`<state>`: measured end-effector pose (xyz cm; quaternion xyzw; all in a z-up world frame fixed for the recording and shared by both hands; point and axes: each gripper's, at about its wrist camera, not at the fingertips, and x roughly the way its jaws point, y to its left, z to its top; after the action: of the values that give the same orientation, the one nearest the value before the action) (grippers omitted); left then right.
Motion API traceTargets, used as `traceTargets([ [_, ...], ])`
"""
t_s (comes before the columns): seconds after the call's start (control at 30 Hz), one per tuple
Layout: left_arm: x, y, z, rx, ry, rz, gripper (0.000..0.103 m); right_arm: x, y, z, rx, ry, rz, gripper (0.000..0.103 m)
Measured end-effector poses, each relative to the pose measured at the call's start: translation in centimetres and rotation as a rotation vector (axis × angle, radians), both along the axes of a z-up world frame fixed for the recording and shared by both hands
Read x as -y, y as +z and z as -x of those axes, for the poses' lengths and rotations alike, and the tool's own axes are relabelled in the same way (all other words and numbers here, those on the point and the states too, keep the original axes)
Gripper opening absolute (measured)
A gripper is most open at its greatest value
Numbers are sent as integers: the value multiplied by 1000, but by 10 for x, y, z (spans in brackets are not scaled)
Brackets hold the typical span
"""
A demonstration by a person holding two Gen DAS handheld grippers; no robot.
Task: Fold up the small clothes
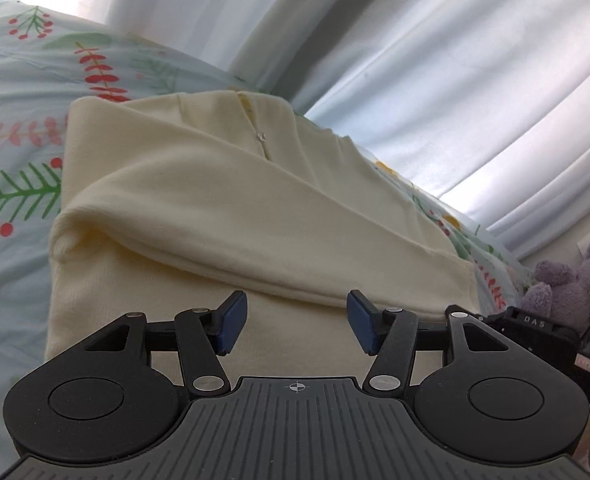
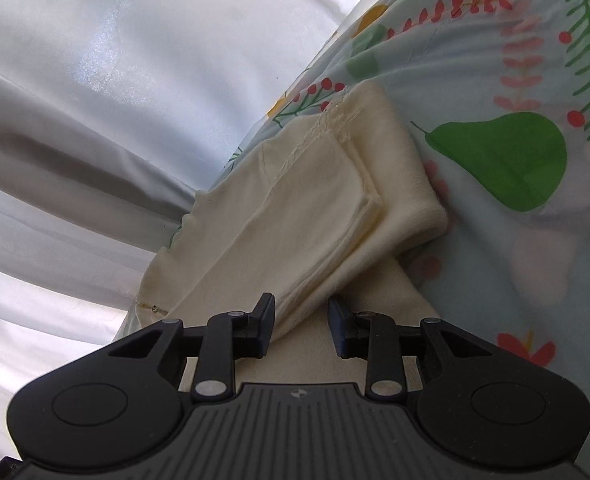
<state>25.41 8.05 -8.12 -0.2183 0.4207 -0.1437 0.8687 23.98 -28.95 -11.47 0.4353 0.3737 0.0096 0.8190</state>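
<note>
A small cream garment [image 1: 223, 208] lies on the floral bedsheet [image 1: 19, 80], with a sleeve folded diagonally across its body. My left gripper [image 1: 297, 326] is open and empty, just above the garment's near part, below the folded sleeve's edge. In the right wrist view the same cream garment [image 2: 315, 200] shows with its folded sleeve and cuff. My right gripper [image 2: 301, 330] is open and empty, its fingers straddling the sleeve's near edge without gripping it.
White curtains [image 1: 435, 60] hang behind the bed, and show in the right wrist view [image 2: 95, 100] too. A purple plush bear [image 1: 575, 280] sits at the far right. The other gripper's black body [image 1: 543, 332] is beside my left gripper. The patterned sheet [image 2: 515, 160] spreads around the garment.
</note>
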Motion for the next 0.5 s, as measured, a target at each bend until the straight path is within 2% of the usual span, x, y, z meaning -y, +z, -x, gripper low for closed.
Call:
traceTargets([
  [0.03, 3, -3, 0, -2, -5, -21, 59, 0, 0, -4, -1, -1, 13, 16],
  [0.1, 6, -8, 0, -13, -19, -45, 58, 0, -1, -11, -1, 9, 37, 12],
  [0.2, 11, -9, 6, 26, -40, -122, 49, 0, 5, -18, 27, 20, 125, 11],
  [0.27, 13, -10, 10, 47, -59, -154, 48, 2, 7, -20, 35, 1, 154, 11],
  [0.4, 7, -10, 11, 46, -72, -140, 49, 8, 4, -21, 60, -28, 191, 10],
  [0.5, 1, -6, 7, -6, -67, -84, 63, 6, 9, -16, 31, 14, 181, 16],
])
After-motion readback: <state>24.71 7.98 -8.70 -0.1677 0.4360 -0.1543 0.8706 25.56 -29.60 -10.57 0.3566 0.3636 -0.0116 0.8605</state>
